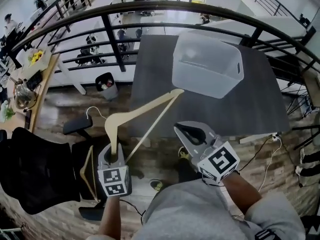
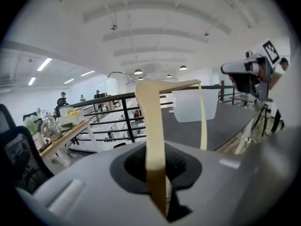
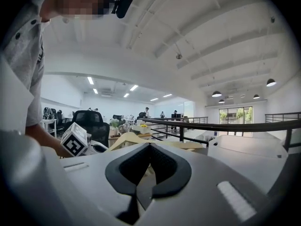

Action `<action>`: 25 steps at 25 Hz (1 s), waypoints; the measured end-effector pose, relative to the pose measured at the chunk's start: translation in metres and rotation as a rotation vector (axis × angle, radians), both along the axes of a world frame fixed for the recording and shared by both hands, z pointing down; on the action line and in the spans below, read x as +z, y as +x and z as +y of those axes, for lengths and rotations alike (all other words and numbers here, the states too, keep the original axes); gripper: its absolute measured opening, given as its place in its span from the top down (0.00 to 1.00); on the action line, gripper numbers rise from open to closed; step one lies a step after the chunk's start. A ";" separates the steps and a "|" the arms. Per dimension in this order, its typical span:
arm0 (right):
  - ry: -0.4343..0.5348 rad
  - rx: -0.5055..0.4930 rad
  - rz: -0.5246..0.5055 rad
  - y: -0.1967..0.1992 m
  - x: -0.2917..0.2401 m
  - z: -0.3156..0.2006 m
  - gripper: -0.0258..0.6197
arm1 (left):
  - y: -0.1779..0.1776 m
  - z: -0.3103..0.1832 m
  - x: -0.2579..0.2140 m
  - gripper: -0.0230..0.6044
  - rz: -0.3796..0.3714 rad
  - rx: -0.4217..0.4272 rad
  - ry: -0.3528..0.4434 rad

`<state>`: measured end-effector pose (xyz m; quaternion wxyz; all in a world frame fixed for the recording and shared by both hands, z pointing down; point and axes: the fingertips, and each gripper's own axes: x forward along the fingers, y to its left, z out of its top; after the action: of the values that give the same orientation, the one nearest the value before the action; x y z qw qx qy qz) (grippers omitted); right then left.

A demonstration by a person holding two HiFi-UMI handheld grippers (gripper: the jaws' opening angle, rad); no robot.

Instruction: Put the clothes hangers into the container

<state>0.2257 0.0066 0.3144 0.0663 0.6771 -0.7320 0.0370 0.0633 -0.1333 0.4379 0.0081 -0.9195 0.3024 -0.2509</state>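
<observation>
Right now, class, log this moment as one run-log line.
left gripper: shut on wooden hanger | right gripper: shut, empty | container: on table, no hanger seen inside

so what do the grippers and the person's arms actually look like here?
The left gripper and right gripper are both light grey moulded shells. Black pads line a teardrop-shaped opening in each. Each carries a white cube printed with black square markers. The person wears a grey short-sleeved top, with bare forearms. I can't make out cables on either gripper.
</observation>
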 end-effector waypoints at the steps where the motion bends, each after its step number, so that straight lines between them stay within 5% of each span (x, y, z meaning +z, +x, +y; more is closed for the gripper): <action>1: 0.002 0.020 -0.001 0.011 -0.001 0.005 0.96 | 0.016 -0.002 -0.006 0.89 -0.003 0.025 0.016; 16: 0.078 0.157 -0.081 0.206 -0.005 0.029 0.96 | 0.317 -0.028 -0.096 0.89 -0.035 0.287 0.238; 25: 0.082 0.188 -0.142 0.288 0.013 0.059 0.96 | 0.453 -0.034 -0.096 0.89 -0.286 0.450 0.385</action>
<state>0.5139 0.0659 0.3278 -0.0171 0.7406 -0.6690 0.0609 0.5159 -0.1671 0.3422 0.2796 -0.9002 0.1296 -0.3077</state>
